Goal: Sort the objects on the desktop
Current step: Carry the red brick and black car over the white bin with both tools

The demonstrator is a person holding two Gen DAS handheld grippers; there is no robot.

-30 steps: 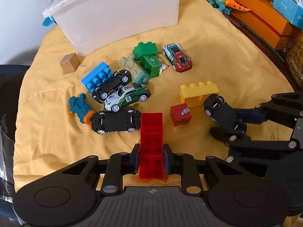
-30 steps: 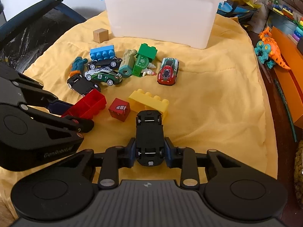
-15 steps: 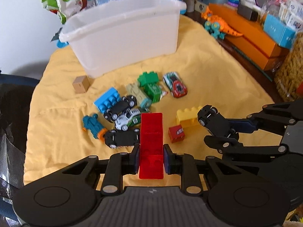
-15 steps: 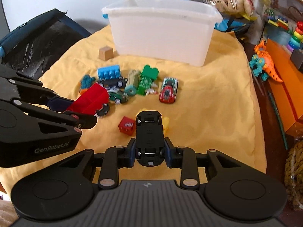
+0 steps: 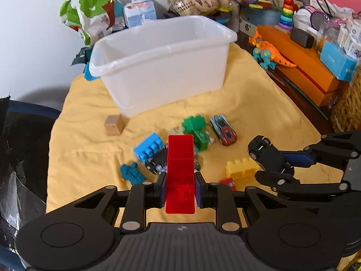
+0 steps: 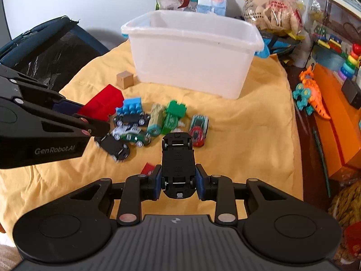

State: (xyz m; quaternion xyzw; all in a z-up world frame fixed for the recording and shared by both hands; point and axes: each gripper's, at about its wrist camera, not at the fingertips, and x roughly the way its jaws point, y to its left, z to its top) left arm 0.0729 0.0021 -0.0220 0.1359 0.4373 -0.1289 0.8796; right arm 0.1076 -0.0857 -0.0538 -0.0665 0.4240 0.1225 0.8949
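Note:
My left gripper (image 5: 180, 188) is shut on a red block (image 5: 180, 171) and holds it above the yellow cloth (image 5: 90, 149); the block also shows in the right wrist view (image 6: 103, 105). My right gripper (image 6: 178, 181) is shut on a black toy car (image 6: 178, 162), held belly up; the car also shows in the left wrist view (image 5: 267, 155). An open white bin (image 5: 162, 74) stands behind the toy pile, also in the right wrist view (image 6: 191, 56). Both grippers hang in front of the bin, apart from it.
On the cloth lie a blue block (image 5: 149, 149), a green block (image 5: 195, 131), a yellow block (image 5: 241, 171), a red toy car (image 5: 223, 129), a teal figure (image 5: 132, 174) and a wooden cube (image 5: 114, 125). An orange shelf (image 5: 300, 65) with toys stands on the right.
Both grippers have risen from the cloth with their loads, and the view has tilted up toward the white bin. The toys on the cloth look smaller and farther below.

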